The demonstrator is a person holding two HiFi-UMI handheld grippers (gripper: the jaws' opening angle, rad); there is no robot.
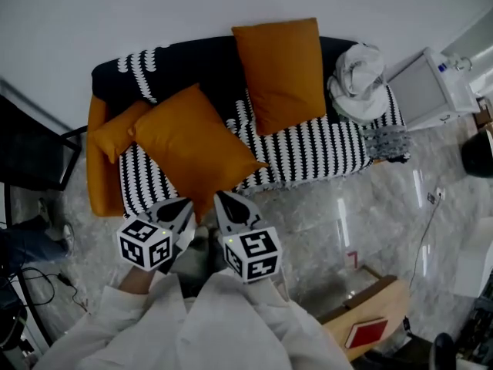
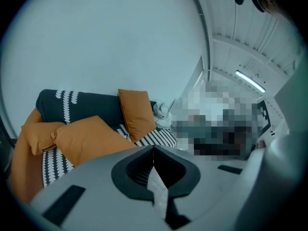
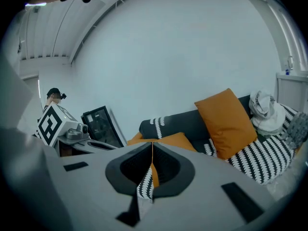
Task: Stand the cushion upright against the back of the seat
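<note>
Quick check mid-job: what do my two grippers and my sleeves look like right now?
The left gripper and right gripper match: each has grey, tapering jaws with ribbed black lining on the inner faces. Each carries a white cube printed with black square markers. The person's sleeves are white.

The orange sofa (image 1: pixel 96 168) stands on a marble floor (image 1: pixel 308 214), with a black-and-white throw (image 1: pixel 323 149) draped over its seat and back. A large orange cushion (image 1: pixel 192 149) lies tilted at the left of the seat, touching a smaller cushion (image 1: pixel 115 133) by the arm. A third cushion (image 1: pixel 281 72) stands against the back. At the right end sits a white bundle (image 1: pixel 358 79), possibly crumpled cloth, beside a grey knit (image 1: pixel 389 141).
</note>
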